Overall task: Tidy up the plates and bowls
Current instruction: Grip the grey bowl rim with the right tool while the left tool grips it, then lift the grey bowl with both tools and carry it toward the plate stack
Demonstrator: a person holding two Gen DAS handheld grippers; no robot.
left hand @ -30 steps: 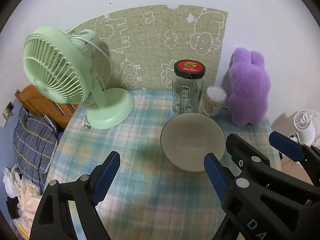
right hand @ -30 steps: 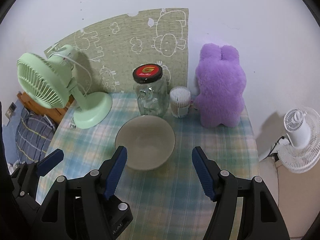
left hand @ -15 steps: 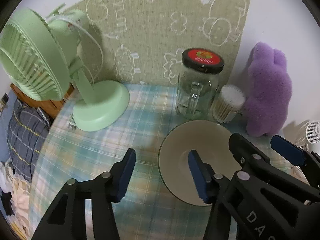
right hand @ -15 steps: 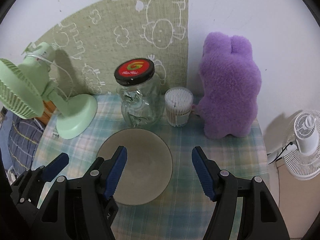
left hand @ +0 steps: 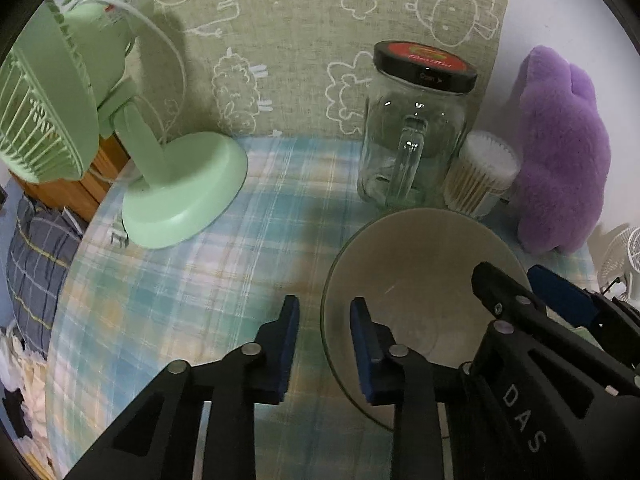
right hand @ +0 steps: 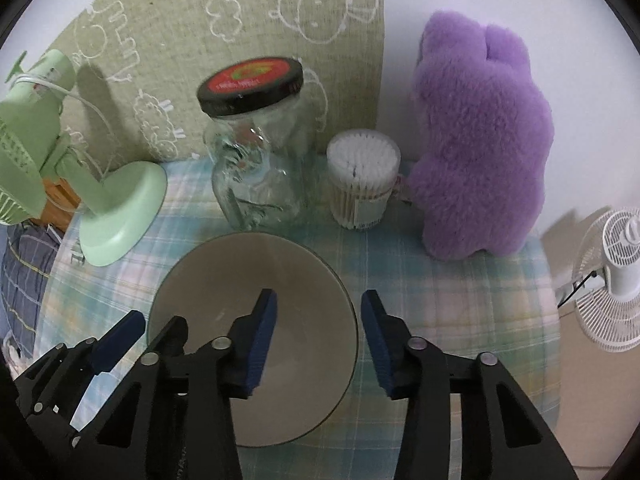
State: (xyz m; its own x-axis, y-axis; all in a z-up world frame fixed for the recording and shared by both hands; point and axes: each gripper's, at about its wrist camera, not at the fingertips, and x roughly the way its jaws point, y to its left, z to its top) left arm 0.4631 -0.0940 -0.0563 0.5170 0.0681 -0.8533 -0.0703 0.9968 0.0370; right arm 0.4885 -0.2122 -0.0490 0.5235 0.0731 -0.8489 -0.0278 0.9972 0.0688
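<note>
While both jaws gape, each straddles the bowl's (right hand: 224,280) rim.

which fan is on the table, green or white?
The green fan: its base sits on the plaid tablecloth. The white fan stands on the floor, off the table's right edge.
</note>
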